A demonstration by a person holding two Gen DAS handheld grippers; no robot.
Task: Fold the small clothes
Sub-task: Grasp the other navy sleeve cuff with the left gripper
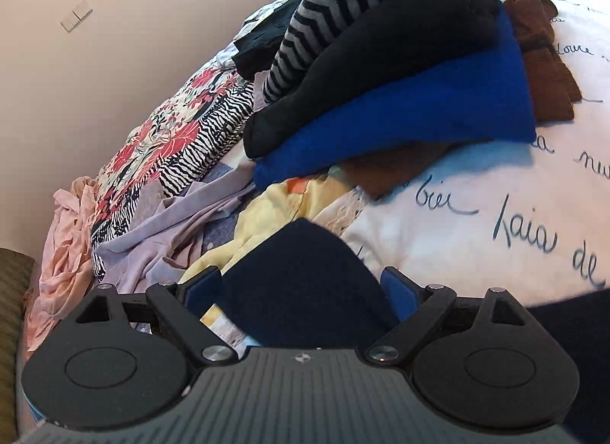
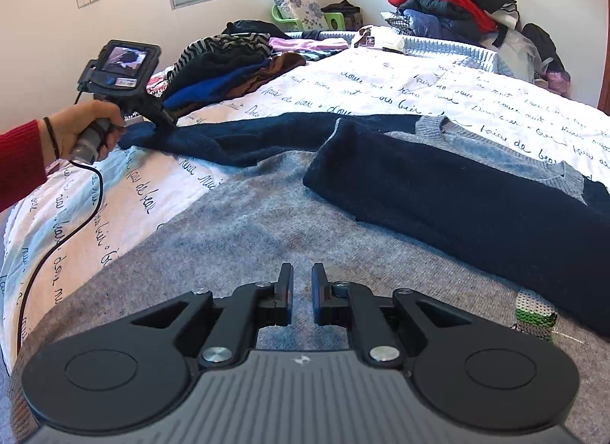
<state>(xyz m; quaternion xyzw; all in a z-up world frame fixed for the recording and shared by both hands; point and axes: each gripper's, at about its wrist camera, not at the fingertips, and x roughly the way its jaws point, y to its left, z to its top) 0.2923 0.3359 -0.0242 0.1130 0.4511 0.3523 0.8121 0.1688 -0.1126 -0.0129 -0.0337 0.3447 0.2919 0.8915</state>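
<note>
Left wrist view: the left gripper (image 1: 303, 283) stands with jaws wide, the dark navy sleeve end (image 1: 305, 272) lying loose between its blue pads (image 1: 398, 291) rather than pinched, beside a stack of folded clothes (image 1: 400, 93) and loose garments (image 1: 160, 161) along the wall side of the bed. Right wrist view, read from left to right: a hand (image 2: 82, 127) in a red sleeve (image 2: 19, 161) carries that gripper at the far end of the stretched sleeve, presumably so that it can be laid across the body; the grey-and-navy sweater (image 2: 267, 215) lies flat on the lettered bedspread (image 2: 419, 78), one side already folded inward; the right gripper (image 2: 302, 291), jaws narrowed to a slit and holding nothing, hovers over the grey front, probably to steady the fabric.
</note>
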